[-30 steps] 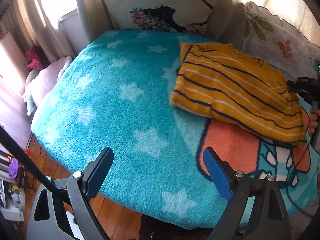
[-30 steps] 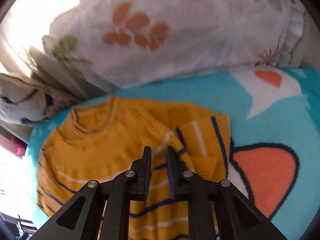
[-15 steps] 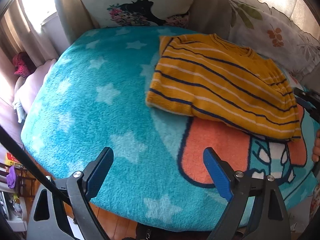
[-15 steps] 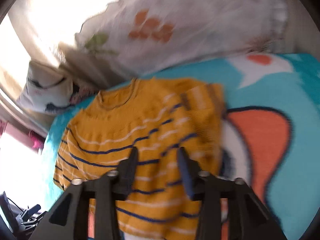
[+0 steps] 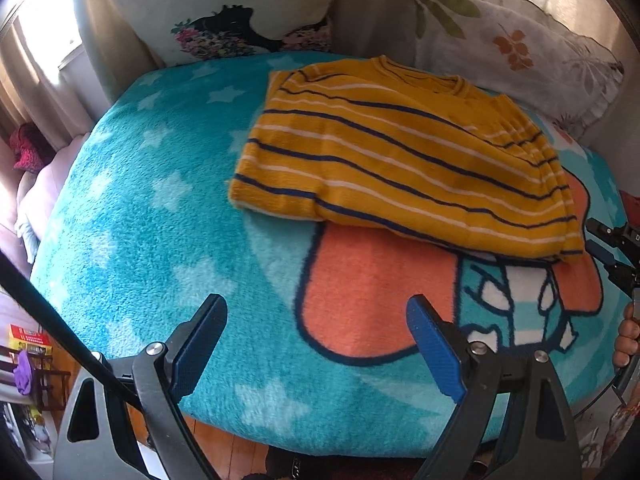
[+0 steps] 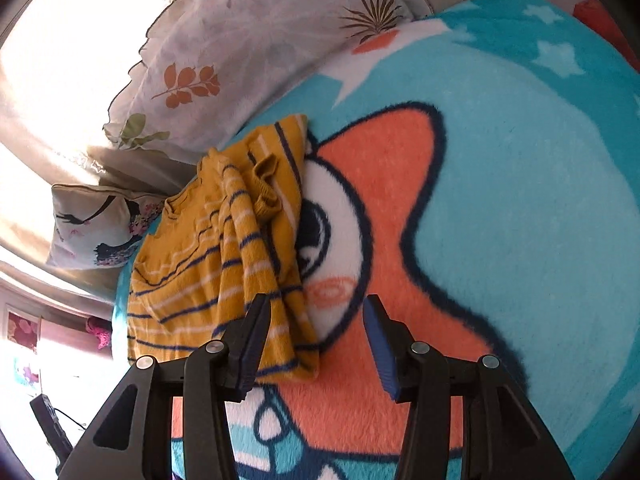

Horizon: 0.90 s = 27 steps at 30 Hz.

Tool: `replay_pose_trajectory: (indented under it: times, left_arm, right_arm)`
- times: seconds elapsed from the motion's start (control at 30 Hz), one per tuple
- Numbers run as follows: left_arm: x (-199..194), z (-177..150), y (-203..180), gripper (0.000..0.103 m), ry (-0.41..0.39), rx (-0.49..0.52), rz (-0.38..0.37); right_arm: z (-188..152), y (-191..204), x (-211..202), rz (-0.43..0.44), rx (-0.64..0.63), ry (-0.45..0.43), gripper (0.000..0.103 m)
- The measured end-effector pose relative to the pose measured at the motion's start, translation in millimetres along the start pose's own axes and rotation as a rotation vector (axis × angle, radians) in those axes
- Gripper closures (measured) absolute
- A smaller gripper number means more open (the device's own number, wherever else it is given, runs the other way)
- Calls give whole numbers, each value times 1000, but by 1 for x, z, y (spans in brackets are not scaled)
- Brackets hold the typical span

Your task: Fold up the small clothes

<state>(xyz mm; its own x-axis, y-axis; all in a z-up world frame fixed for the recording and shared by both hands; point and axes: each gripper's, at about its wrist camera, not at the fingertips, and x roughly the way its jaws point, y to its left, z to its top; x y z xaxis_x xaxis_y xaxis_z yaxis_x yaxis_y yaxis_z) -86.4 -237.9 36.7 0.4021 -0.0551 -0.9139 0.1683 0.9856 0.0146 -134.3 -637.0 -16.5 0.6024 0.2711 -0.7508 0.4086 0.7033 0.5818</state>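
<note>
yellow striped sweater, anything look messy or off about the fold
Yes: the sweater's right edge is bunched, with a ribbed cuff poking up from the folds. From the left wrist view it lies flat and tidy.

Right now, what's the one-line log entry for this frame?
step: fold | yellow striped sweater: folded on blanket | left claw: open, empty | right claw: open, empty
</note>
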Motion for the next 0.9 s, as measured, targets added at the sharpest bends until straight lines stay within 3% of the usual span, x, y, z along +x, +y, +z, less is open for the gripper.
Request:
replay_pose_trajectory:
  times: [0.2,0.43,0.9]
  left_arm:
    - [-3,-5,-13,13,2,14,5]
    - [-12,-9,-26,13,-30,58,77]
    - [-5,-19,-24,13,28,29,108]
  right_arm:
    - [-7,8,-1,10,-46,15,47]
    - [-11,4,3,20,-40,37,42]
    - [-9,6,16,28,-51,56,38]
